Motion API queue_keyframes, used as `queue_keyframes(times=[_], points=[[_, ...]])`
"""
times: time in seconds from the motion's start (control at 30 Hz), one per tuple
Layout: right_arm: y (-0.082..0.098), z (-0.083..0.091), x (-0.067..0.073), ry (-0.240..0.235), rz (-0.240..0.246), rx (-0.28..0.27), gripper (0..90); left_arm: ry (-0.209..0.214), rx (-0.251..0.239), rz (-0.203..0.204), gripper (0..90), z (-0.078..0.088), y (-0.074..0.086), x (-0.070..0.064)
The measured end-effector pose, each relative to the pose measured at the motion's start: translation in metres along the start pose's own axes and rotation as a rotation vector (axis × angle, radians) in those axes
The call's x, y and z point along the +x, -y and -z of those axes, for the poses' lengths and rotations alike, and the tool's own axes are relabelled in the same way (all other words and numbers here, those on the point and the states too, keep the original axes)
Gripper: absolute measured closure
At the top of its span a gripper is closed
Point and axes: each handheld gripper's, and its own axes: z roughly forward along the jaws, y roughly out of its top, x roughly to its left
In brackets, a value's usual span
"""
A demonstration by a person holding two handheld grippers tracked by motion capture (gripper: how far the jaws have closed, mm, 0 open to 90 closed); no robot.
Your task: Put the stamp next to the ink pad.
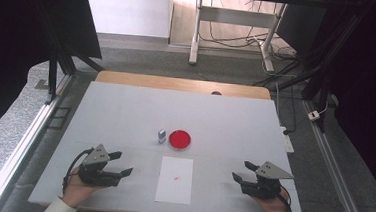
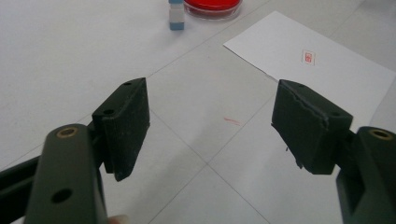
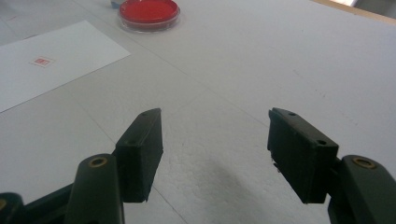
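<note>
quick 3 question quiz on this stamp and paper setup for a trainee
1. True or false: the left gripper holds the small stamp.
2. What lies directly left of the red ink pad in the high view? A) sheet of paper B) small stamp C) right gripper
3. What mark does the sheet of paper already carry?

Key:
1. False; its jaws stand open on nothing, as do those of the right gripper.
2. B
3. A small red stamp print near its middle.

White table [image 1: 120,111] — cables [image 1: 229,38], grey floor [image 1: 144,63] beyond.
</note>
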Motion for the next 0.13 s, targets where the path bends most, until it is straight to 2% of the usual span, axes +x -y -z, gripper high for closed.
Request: queue_keyframes(times=[0.13], points=[[-0.0002, 0.0003, 0.0006, 0.003, 0.004, 0.001, 35.0, 0.0, 0.001, 0.0, 27.6, -0.0004, 0.0, 0.0002]])
